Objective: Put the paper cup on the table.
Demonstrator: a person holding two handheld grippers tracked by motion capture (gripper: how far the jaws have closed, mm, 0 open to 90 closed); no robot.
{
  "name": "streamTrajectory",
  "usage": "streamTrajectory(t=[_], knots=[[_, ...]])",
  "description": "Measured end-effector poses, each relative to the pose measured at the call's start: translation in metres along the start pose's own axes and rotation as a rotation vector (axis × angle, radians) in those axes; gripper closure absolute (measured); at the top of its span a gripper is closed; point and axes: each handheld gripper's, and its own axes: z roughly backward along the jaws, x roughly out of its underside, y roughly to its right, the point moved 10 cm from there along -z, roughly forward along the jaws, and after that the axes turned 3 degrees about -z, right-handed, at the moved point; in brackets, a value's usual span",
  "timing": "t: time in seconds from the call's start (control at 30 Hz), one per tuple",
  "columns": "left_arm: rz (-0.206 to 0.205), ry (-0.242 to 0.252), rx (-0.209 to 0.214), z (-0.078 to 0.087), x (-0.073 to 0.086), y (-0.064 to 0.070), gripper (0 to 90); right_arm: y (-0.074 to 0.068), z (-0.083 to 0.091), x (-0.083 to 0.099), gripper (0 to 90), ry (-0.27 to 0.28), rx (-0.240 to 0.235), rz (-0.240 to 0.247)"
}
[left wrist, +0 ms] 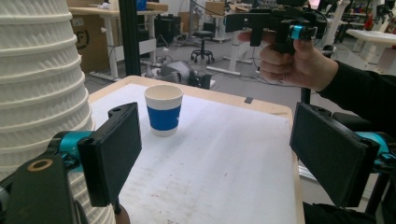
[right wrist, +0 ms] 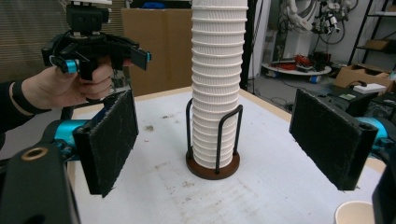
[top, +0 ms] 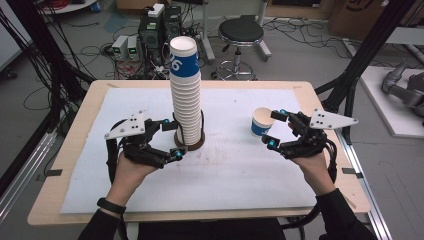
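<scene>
A tall stack of cups (top: 185, 95) stands in a wire holder (right wrist: 214, 163) near the middle of the surface (top: 75, 150). The left tool (top: 170, 138) sits just beside its base, jaws spread wide and empty. The right tool (top: 276, 128), also wide open, flanks a single blue-banded cup (top: 261, 121) standing upright.

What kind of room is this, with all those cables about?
Most likely a robotics lab or workshop. Cables and electronic boxes lie on the floor behind the table, a robot arm rests at the side, and cardboard boxes stand around.
</scene>
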Motion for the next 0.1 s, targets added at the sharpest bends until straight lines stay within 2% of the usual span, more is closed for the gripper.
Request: streamTrajectory(t=[0.1], knots=[[-0.004, -0.001, -0.002, 0.0009, -0.0002, -0.0005, 16.6, 0.0008, 0.0007, 0.0007, 15.4, -0.004, 0.001, -0.004]])
